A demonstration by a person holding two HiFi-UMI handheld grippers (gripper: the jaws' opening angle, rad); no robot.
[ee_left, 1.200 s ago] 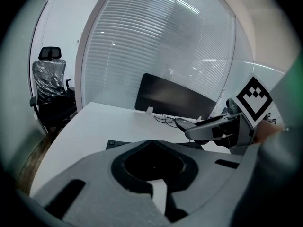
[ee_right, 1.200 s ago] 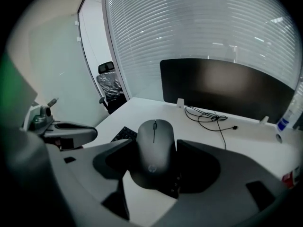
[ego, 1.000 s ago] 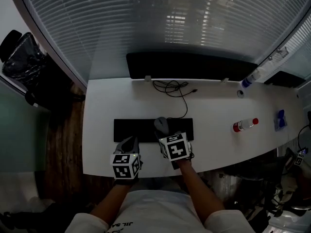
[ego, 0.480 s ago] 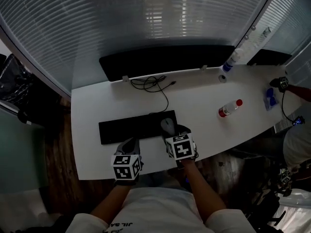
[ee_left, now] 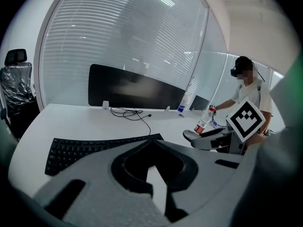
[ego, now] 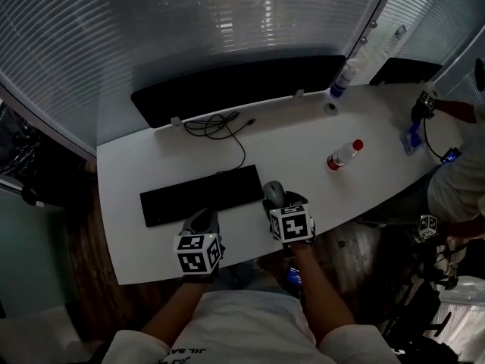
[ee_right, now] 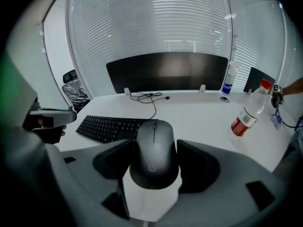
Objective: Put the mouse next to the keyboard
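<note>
The dark grey mouse (ego: 273,192) (ee_right: 155,150) sits between the jaws of my right gripper (ego: 277,201) (ee_right: 155,162), whose pads press on both its sides. It is just off the right end of the black keyboard (ego: 201,195) (ee_right: 106,126) (ee_left: 90,148), near the white desk's front edge (ego: 163,268). I cannot tell if the mouse touches the desk. My left gripper (ego: 201,221) (ee_left: 151,143) hangs in front of the keyboard's middle, jaws together and empty. The right gripper (ee_left: 208,138) also shows in the left gripper view.
A clear bottle with a red cap (ego: 342,155) (ee_right: 250,109) lies right of the mouse. A coiled cable (ego: 216,125) and a long black panel (ego: 235,86) are behind the keyboard. A spray bottle (ego: 342,78) stands at the back right. A person (ee_left: 246,86) is at the desk's right end.
My right gripper has carried the mouse from over the keyboard's right part to just past its right end. The left gripper has stayed in front of the keyboard.
</note>
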